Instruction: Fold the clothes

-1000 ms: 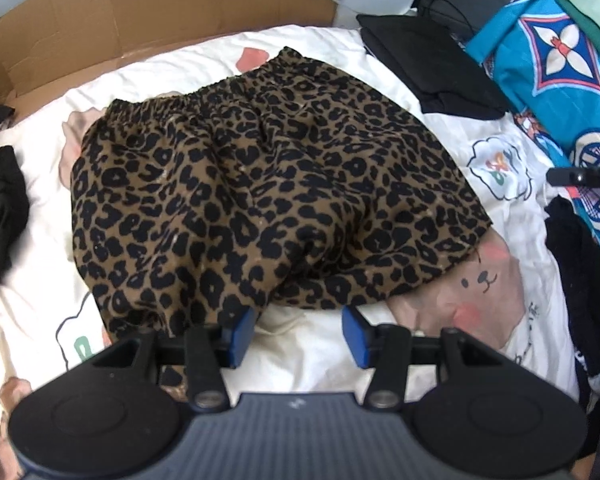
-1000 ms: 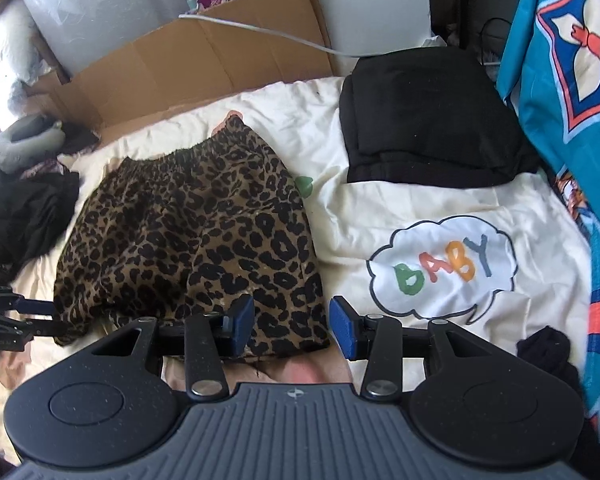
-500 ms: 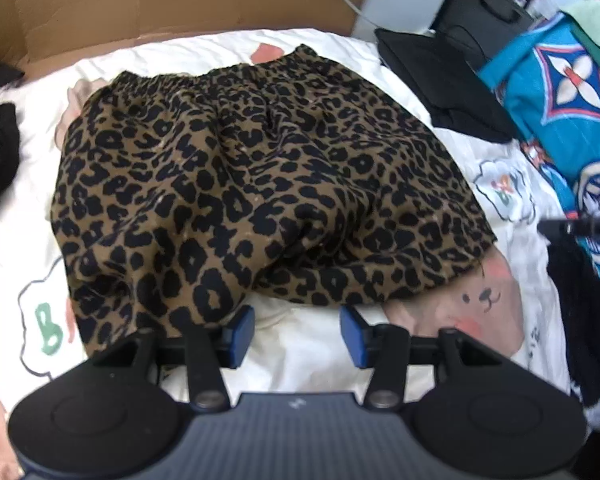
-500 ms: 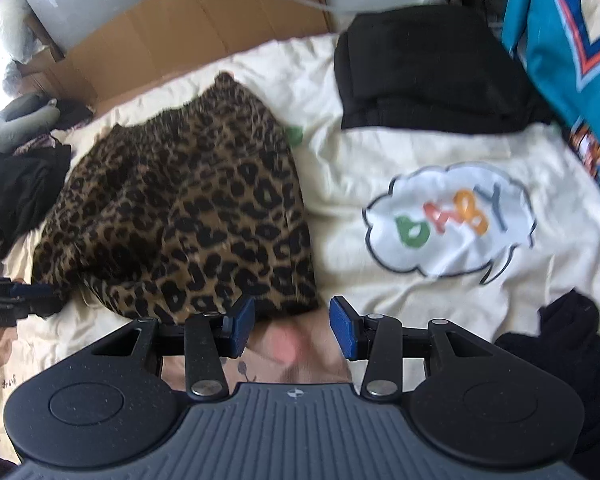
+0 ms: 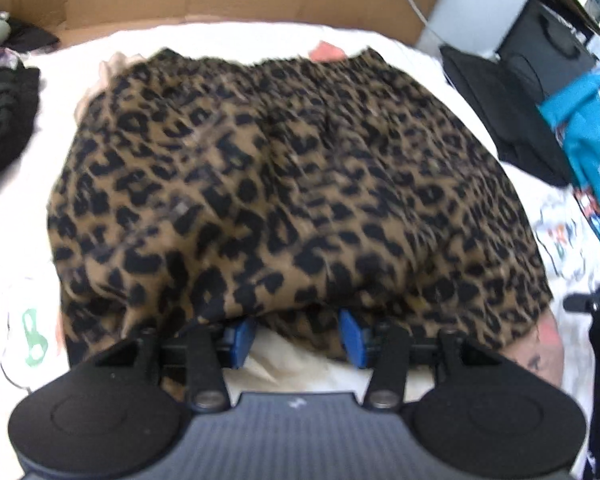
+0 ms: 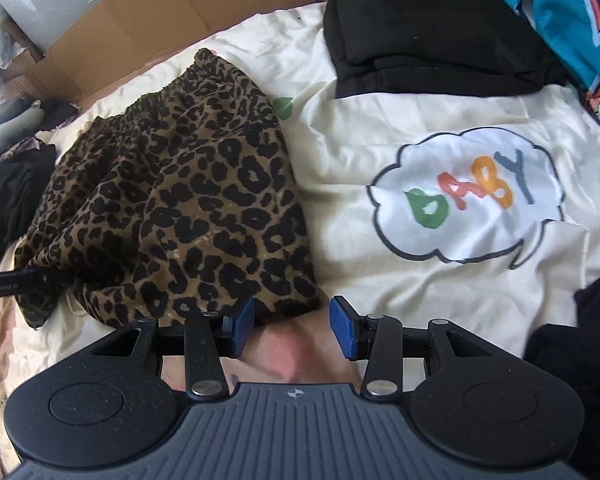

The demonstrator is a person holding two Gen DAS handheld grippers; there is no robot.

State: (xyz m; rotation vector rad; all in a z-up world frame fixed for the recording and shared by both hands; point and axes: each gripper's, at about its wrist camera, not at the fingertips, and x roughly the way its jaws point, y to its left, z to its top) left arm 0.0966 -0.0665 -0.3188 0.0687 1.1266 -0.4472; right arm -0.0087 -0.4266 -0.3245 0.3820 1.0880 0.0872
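Left gripper (image 5: 296,334), jaws wide, straddles the leopard skirt's (image 5: 284,184) near hem; right gripper (image 6: 292,326) gapes likewise. Closing could catch only one layer, skewing any fold.

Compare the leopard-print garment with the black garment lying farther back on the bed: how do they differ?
The leopard-print garment is brown with black spots; the black garment is plain. The leopard-print garment lies spread out and rumpled, with a gathered waistband at its far edge, while the black garment looks folded into a neat, compact stack. The leopard-print garment lies right in front of both open grippers; the black garment sits beyond them. Both rest on the cream bedsheet.
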